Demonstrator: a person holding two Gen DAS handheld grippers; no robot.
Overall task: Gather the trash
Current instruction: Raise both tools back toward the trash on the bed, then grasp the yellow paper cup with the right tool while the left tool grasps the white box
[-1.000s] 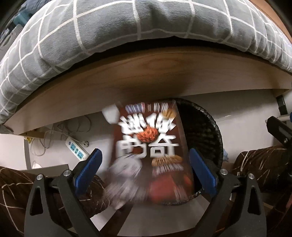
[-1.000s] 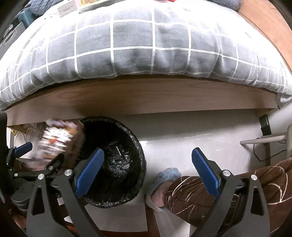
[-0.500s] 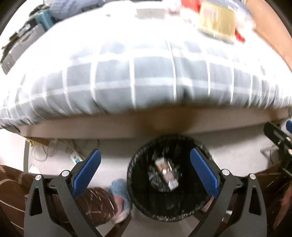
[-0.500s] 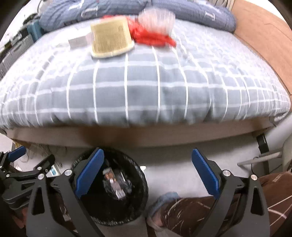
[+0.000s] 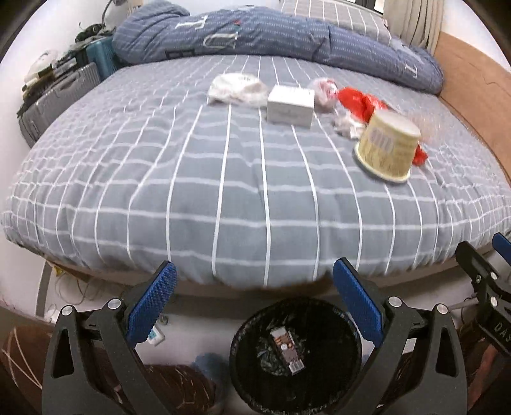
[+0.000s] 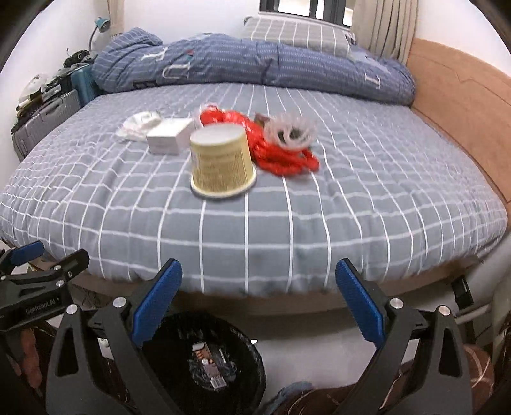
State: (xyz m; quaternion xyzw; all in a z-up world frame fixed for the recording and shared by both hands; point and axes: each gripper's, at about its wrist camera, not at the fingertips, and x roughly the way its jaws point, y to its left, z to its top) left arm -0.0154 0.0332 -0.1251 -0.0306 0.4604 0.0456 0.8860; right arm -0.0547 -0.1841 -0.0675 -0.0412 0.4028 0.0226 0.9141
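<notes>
The near half of the bed (image 6: 255,230) lies bare; farther in, an upturned cup (image 6: 222,159), box (image 6: 169,137) and red wrapper (image 6: 278,150) crowd together.

A grey mattress cover with a white grid (image 5: 179,166) is lying across the bed, reaching down over its front edge. A rumpled dark blue striped duvet (image 6: 242,64) is bunching along the far side, and a grey checked pillow (image 6: 297,30) is sitting behind it. A brown padded headboard (image 6: 460,105) is running along the right. At the left, 1 grey hard-shell suitcase (image 5: 54,99) is standing beside the bed with clutter on top. Beige curtains (image 6: 380,27) are hanging by the window.
</notes>
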